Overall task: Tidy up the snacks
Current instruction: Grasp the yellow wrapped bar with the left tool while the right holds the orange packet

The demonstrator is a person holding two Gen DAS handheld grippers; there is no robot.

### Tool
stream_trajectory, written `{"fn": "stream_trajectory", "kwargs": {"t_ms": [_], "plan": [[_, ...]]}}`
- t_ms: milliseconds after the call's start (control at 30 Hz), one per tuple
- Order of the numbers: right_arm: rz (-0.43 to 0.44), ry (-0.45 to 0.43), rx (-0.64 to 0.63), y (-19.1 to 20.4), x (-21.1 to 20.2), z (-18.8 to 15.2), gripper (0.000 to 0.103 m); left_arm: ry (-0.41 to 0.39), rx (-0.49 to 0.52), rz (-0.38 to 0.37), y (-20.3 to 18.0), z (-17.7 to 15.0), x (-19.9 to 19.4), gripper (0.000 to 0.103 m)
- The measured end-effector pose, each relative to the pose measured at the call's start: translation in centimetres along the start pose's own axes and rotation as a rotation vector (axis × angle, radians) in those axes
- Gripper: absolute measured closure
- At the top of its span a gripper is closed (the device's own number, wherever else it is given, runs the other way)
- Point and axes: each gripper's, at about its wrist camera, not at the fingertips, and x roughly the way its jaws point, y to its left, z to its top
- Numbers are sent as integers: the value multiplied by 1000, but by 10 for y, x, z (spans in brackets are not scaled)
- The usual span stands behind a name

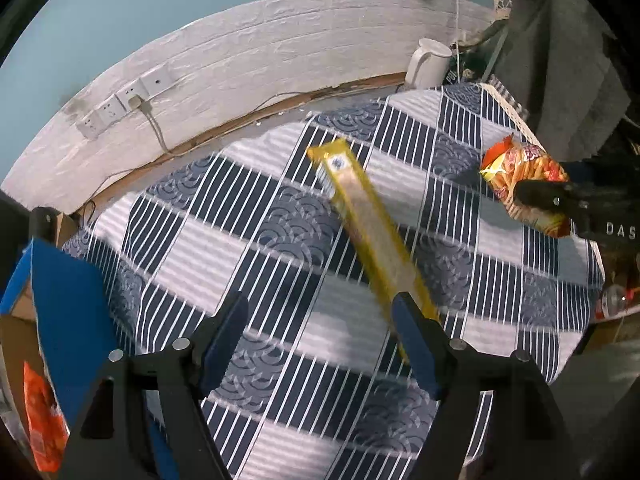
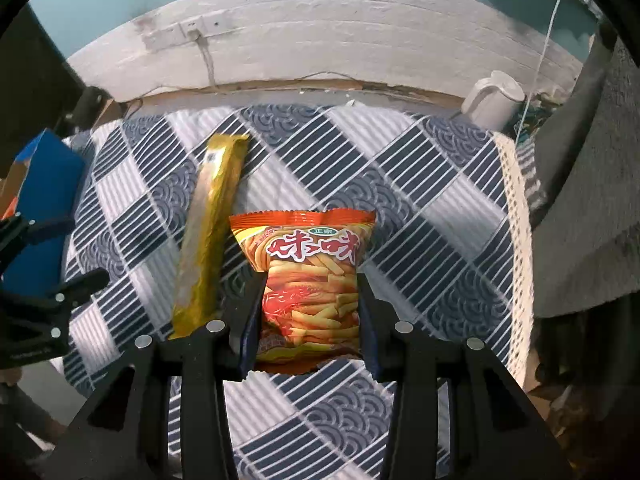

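Pinching the orange snack bag [image 2: 310,284] in my right hand-held gripper [image 2: 310,312], above the worktop [image 2: 440,216]. Left hand-held gripper [image 1: 320,336] spread, seemingly empty; gold stick pack [image 1: 360,216] blurred at one o'clock. Blue box [image 1: 68,312] at nine o'clock. Sorting barely begun, both snacks unplaced.

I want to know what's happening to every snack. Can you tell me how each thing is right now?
Orange snack bag: squeezed between the right tongs, held above the cloth.
Long gold packet: lying on the checked cloth, touching one finger of the left tongs.
Left tongs: open, holding nothing.
White kettle: upright by the wall.
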Motion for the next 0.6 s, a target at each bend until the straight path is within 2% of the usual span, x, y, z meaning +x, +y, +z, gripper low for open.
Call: {"fn": "stream_trajectory", "kwargs": {"t_ms": [100,367,600], "plan": [[-16,1,-16,-11,3,10,63,-1,-11,3,-6,15,9,21],[-40,29,-66,-30,18,24,63,44,-115,-47,-11,38,48,21],[-1,28,-36,-39,33,23,63,72,-171,-64,-21,45,77,21]]}}
